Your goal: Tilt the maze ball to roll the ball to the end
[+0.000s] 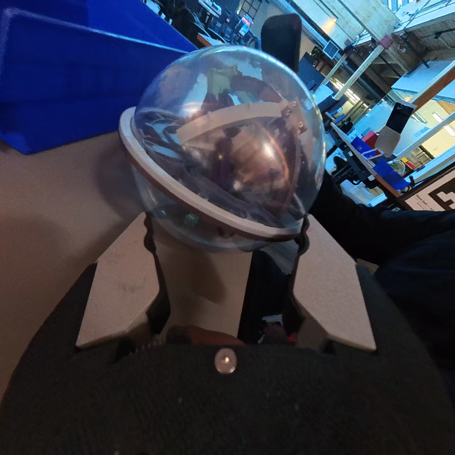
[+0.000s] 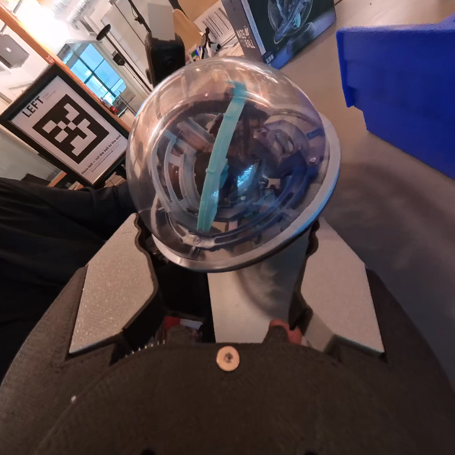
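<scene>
The maze ball [image 1: 221, 147] is a clear plastic sphere with a white equator ring and curved tracks inside. It is held tilted above the table. My left gripper [image 1: 225, 236] is shut on its lower part, with one black fingertip [image 1: 149, 243] on each side. In the right wrist view the maze ball [image 2: 231, 160] shows a light-blue track and dark-blue rings. My right gripper [image 2: 226, 236] is shut on it the same way, from the opposite side. I cannot make out the small ball inside for sure.
A blue plastic bin [image 1: 61, 73] stands on the beige table [image 1: 44, 209]; it also shows in the right wrist view [image 2: 398, 98]. The toy's box [image 2: 283, 29] lies farther back. A framed marker sign [image 2: 66, 130] stands at left. A person's dark sleeve [image 2: 49, 221] is close by.
</scene>
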Demonstrator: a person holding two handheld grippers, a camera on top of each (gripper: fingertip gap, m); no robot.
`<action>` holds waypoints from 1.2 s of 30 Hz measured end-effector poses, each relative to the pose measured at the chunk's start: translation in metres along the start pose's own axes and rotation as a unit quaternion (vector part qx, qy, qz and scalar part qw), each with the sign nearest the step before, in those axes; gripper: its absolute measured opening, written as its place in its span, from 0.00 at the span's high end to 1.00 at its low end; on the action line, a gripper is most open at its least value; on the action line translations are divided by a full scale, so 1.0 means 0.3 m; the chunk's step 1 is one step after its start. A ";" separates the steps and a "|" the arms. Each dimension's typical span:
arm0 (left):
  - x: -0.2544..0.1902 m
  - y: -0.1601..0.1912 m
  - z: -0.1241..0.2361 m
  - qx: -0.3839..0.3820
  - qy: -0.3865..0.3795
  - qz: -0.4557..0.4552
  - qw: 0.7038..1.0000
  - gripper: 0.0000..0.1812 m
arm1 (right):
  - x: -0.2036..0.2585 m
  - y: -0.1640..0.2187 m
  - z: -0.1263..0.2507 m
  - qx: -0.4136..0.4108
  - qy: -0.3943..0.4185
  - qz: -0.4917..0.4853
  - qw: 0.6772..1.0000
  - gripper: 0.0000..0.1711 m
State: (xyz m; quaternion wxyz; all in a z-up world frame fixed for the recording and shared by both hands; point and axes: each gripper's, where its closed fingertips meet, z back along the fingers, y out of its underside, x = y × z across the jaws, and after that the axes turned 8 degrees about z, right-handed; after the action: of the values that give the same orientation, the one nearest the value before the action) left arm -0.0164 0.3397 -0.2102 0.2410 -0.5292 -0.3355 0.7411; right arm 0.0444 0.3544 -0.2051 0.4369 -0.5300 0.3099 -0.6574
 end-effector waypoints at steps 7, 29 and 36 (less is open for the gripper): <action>0.003 -0.008 -0.002 -0.002 -0.019 -0.046 0.999 0.32 | 0.002 -0.014 -0.015 -0.006 0.033 0.076 0.997 0.24; 0.012 -0.031 0.016 0.000 -0.036 -0.034 0.999 0.32 | -0.005 0.004 -0.042 -0.002 0.017 0.005 1.000 0.23; 0.014 -0.027 0.033 0.005 -0.026 -0.032 0.999 0.33 | 0.011 -0.018 -0.033 -0.027 -0.014 -0.032 0.999 0.22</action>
State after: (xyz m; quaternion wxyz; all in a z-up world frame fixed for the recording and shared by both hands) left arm -0.0271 0.3456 -0.2045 0.2585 -0.4972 -0.3551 0.7482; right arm 0.0333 0.3532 -0.2015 0.4054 -0.5602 0.3038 -0.6554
